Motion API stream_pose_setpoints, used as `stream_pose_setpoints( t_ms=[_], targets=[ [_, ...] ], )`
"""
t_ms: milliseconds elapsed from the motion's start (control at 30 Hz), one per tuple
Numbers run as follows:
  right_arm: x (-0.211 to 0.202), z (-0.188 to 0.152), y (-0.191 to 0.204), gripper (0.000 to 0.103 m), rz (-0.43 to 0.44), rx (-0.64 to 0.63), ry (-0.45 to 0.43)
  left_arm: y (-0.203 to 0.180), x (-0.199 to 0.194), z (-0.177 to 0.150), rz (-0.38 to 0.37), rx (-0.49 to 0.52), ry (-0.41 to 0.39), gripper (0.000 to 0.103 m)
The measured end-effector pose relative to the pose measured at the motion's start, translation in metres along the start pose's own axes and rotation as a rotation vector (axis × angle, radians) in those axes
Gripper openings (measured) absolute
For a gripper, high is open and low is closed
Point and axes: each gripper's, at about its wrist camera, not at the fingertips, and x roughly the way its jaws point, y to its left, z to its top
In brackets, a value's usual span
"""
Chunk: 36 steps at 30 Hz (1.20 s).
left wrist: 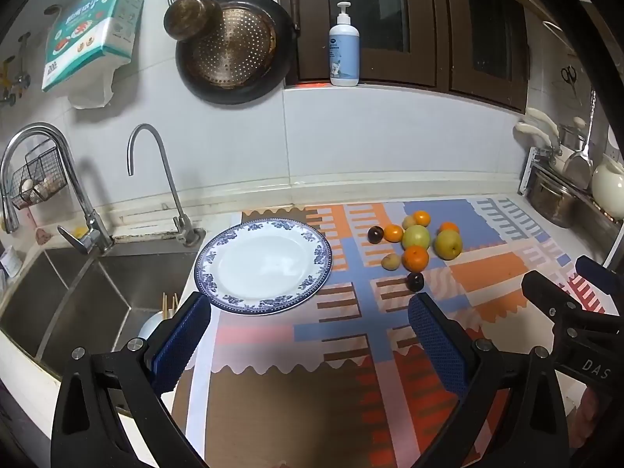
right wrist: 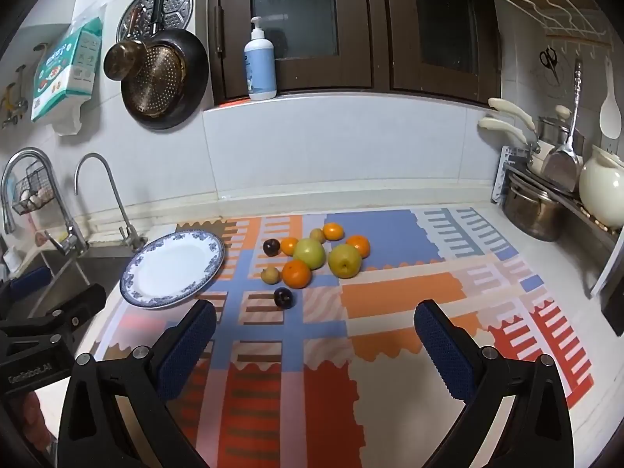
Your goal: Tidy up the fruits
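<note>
Left gripper [left wrist: 310, 331]: jaws spread as wide as they go, nothing between the blue pads; it hangs tilted down over the mat, its left pad just in front of the plate's near rim in the left wrist view.
Right gripper [right wrist: 316, 335]: jaws wide apart too, holding nothing; tilted down over the mat, with the fruit at 12 o'clock from it.
Plate [left wrist: 234, 300]: white with a blue patterned rim, empty, lying flat at the mat's left edge beside the sink; at 9 o'clock from the fruit.
Fruit: one loose cluster on the mat, well apart from both grippers, at 3 o'clock from the plate.
Green apples: two, the paler one [right wrist: 309, 252] in the middle of the cluster, the yellower one [right wrist: 344, 260] at 3 o'clock from it, close beside it.
Oranges: four; the largest [right wrist: 296, 273] at 7 o'clock from the pale apple, a second [right wrist: 289, 246] at 9 o'clock, a third [right wrist: 333, 231] at 1 o'clock, a fourth [right wrist: 358, 245] behind the yellower apple.
Dark plums: two; one [right wrist: 271, 247] at the cluster's left edge, the other [right wrist: 283, 298] alone at 6 o'clock, nearest the grippers.
Small yellow fruits: two; one [right wrist: 270, 274] touching the largest orange on its left, one [right wrist: 318, 235] at 12 o'clock from the pale apple.
Mat [right wrist: 390, 296]: patterned in orange, blue and red, covering the counter.
Sink [left wrist: 78, 292]: steel, at 9 o'clock from the plate, with two taps behind it.
Soap bottle [left wrist: 344, 50]: upright on the window ledge, at 12 o'clock.
</note>
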Motion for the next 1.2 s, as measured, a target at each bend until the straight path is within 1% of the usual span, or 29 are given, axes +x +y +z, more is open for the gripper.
stream_pose_setpoints(
  t_ms=[67, 167, 333, 467, 767, 1200],
  targets=[
    [0.000, -0.002, 0.001, 0.102, 0.010, 0.009, -0.018, 0.000, 0.000, 0.000, 0.000, -0.002, -0.003, 0.103],
    [0.001, -0.004, 0.000, 0.102, 0.015, 0.006, -0.016, -0.001, 0.002, 0.001, -0.010, 0.000, -0.004, 0.103],
    [-0.006, 0.004, -0.001, 0.102, 0.015, -0.004, -0.018, 0.007, 0.003, 0.005, -0.008, 0.004, -0.009, 0.103],
    [-0.004, 0.000, 0.005, 0.102, 0.001, -0.018, -0.025, 0.000, -0.007, 0.009, 0.005, 0.000, -0.026, 0.103],
    [-0.015, 0.003, -0.001, 0.102, 0.007, -0.028, -0.054, -0.001, -0.017, 0.008, -0.003, -0.004, -0.059, 0.103],
    [-0.020, 0.002, -0.004, 0.102, 0.009, -0.029, -0.065, -0.007, -0.024, 0.007, -0.004, 0.003, -0.076, 0.103]
  ],
)
